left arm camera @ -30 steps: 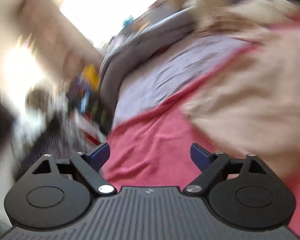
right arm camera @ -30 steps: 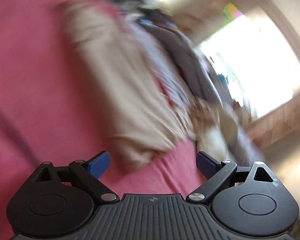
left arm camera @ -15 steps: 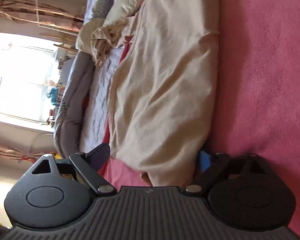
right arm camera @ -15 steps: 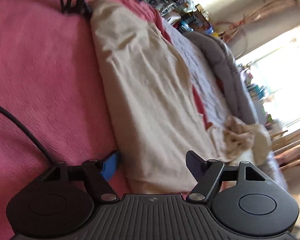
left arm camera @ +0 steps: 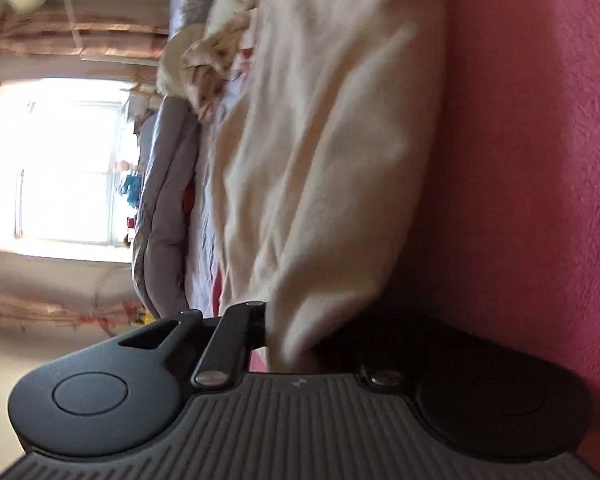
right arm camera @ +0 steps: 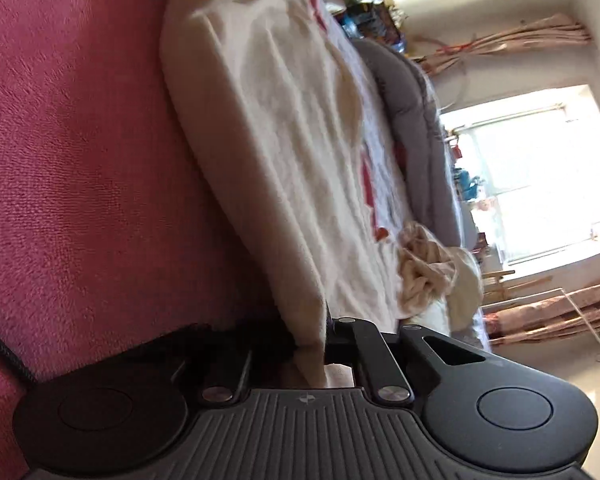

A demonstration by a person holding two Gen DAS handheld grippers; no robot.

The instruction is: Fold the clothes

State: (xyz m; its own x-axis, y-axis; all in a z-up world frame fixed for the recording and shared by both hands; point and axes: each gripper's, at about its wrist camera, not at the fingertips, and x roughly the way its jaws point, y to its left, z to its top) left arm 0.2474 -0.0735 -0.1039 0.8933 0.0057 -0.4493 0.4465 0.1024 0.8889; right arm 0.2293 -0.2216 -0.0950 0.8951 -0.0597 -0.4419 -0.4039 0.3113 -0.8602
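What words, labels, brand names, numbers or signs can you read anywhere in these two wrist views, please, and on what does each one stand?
No readable text in either view.
Left claw body: a tiny pale emblem on its ribbed top, a mark only, no letters.
Right claw body: the same small emblem, no letters.
Colourful clutter beyond the bed: any print there is too small and blurred to read.
Cream garment, pink bedcover: no print or tag visible.

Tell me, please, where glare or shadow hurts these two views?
Left wrist view: the window is blown out white, and the right half of the left tongs sits in deep shadow. Right wrist view: the window glares too; the cream garment looks slightly soft.
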